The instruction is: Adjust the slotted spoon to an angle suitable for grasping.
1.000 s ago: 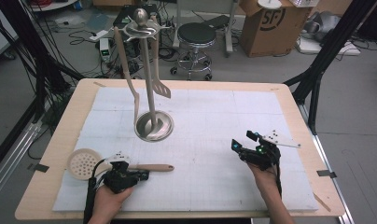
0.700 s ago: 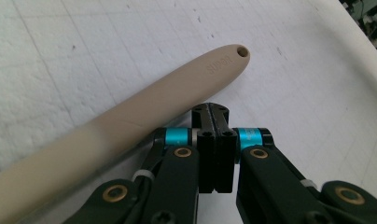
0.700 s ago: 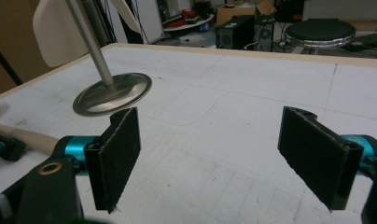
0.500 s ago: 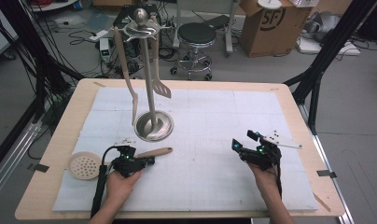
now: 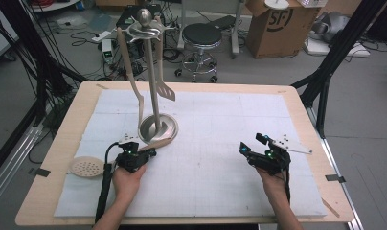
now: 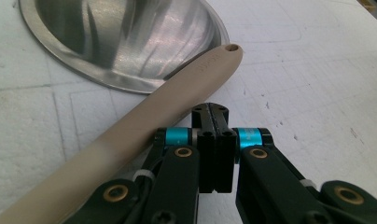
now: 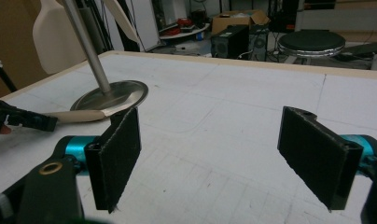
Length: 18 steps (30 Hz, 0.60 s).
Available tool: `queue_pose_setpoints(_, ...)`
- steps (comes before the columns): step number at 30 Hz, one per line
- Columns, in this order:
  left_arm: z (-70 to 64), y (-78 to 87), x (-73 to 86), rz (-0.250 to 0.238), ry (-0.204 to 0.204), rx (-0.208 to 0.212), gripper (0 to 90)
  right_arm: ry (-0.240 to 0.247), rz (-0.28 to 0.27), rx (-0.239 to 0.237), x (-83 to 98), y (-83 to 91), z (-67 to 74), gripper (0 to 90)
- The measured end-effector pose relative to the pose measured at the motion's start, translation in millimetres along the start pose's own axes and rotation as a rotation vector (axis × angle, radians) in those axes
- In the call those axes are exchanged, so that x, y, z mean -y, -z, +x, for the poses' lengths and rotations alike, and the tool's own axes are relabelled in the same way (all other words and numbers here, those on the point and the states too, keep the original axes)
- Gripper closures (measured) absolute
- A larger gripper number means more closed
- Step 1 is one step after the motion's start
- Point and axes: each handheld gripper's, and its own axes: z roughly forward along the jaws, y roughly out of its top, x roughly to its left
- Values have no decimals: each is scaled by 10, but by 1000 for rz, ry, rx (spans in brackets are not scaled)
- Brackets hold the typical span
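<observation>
Presently, skimmer (image 5: 86, 166): perforated head flat on the table (image 5: 297, 96), near left; handle (image 6: 130, 135) runs right, its tip resting on the stand base (image 5: 158, 128).
Left hand-held gripper (image 6: 213, 112): jaws together, nothing between them; handle lies against their left side.
Right hand-held gripper (image 7: 214, 149): jaws apart, holding nothing, near right.
Step in hand: probably positioning the handle for pickup.
Next move: spread the jaws, straddle the handle, clamp.

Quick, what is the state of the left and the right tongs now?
Left tongs: closed, nothing between them; the beige handle lies beside them.
Right tongs: open, empty.
</observation>
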Motion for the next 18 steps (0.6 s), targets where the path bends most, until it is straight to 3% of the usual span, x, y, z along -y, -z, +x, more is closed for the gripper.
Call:
queue_pose_setpoints(6, 6, 5, -99, -61, -3, -26, 900, 0, 8, -2, 8, -16, 16, 204)
queue_pose_setpoints(8, 29, 7, -120, -50, 20, -5, 900, 0, 11, 1, 11, -19, 8, 204)
queue_pose_setpoints(12, 3, -7, -102, -24, -9, -7, 900, -3, 11, 1, 14, -13, 0, 204)
queue_pose_setpoints(18, 17, -43, -99, -13, 5, -3, 900, -2, 17, -1, 17, -17, 10, 204)
